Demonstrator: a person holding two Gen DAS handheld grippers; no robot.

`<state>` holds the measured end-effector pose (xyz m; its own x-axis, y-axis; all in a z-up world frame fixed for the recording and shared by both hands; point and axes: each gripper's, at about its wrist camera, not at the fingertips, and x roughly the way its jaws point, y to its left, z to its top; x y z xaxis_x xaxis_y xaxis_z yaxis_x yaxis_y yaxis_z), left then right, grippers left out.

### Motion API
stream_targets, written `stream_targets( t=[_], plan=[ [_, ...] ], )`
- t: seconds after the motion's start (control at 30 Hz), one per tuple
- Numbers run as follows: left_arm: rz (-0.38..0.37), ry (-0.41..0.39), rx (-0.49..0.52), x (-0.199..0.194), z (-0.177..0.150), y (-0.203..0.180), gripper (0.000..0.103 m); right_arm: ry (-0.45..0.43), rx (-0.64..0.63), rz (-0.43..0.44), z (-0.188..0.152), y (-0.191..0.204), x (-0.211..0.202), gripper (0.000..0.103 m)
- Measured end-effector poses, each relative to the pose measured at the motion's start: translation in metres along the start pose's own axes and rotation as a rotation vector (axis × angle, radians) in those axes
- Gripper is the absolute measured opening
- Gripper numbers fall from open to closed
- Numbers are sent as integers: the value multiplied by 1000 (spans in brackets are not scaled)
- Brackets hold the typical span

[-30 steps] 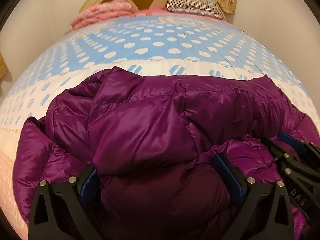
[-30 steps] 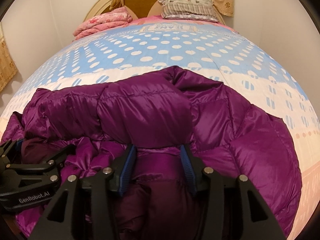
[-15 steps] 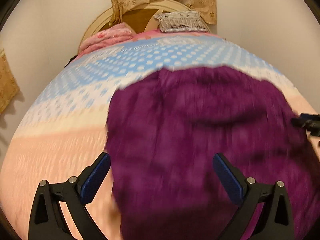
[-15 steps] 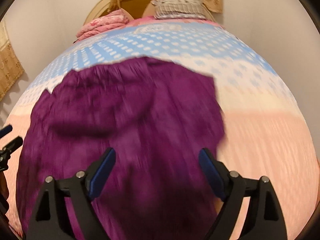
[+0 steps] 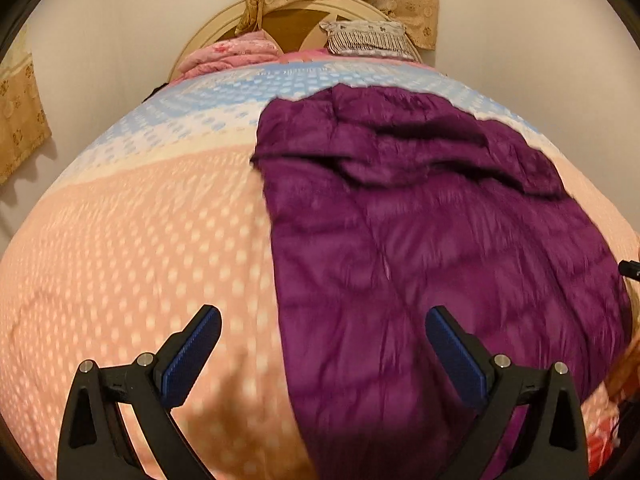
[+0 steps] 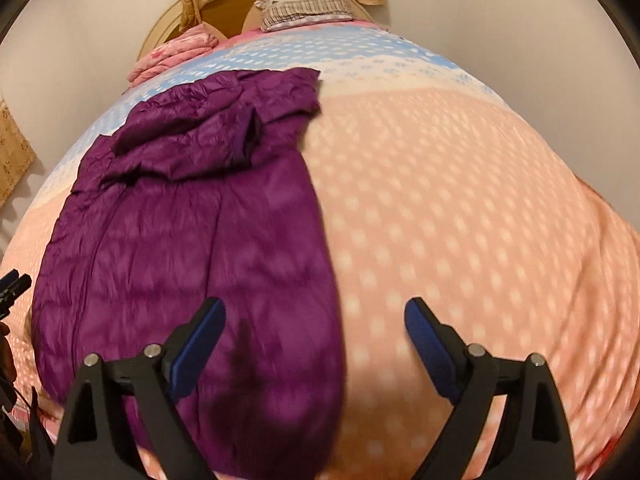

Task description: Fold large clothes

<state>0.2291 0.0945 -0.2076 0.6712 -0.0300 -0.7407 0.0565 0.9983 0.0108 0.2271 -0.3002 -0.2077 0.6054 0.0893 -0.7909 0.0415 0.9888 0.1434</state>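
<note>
From your left wrist view, your left gripper (image 5: 322, 344) had its fingers spread wide, holding nothing; the purple jacket (image 5: 432, 240) lay on the bed (image 5: 140, 240) from twelve to four o'clock. From your right wrist view, your right gripper (image 6: 316, 336) was opening, its fingers wide and empty, with the jacket (image 6: 192, 240) spread from eleven to seven o'clock.

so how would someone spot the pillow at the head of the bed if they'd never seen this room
Start at the bed with its dotted peach and blue cover, then look to its far end below the round cream headboard. The pillow lies there on the right, grey-striped, unlike the folded pink blanket on the left.
</note>
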Motion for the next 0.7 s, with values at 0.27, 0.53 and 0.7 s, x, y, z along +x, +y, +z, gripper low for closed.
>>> stream_targets(
  t=[0.27, 0.53, 0.7],
  plan=[
    [-25, 11, 18, -1, -32, -13, 102, 4, -68, 20, -39, 29, 4, 93],
    [-94, 40, 50, -4, -44, -31, 57, -45, -117, 58, -48, 49, 1, 34],
    [-109, 34, 91, -15, -42, -38, 15, -52, -104, 104, -46, 51, -4, 15]
  ],
)
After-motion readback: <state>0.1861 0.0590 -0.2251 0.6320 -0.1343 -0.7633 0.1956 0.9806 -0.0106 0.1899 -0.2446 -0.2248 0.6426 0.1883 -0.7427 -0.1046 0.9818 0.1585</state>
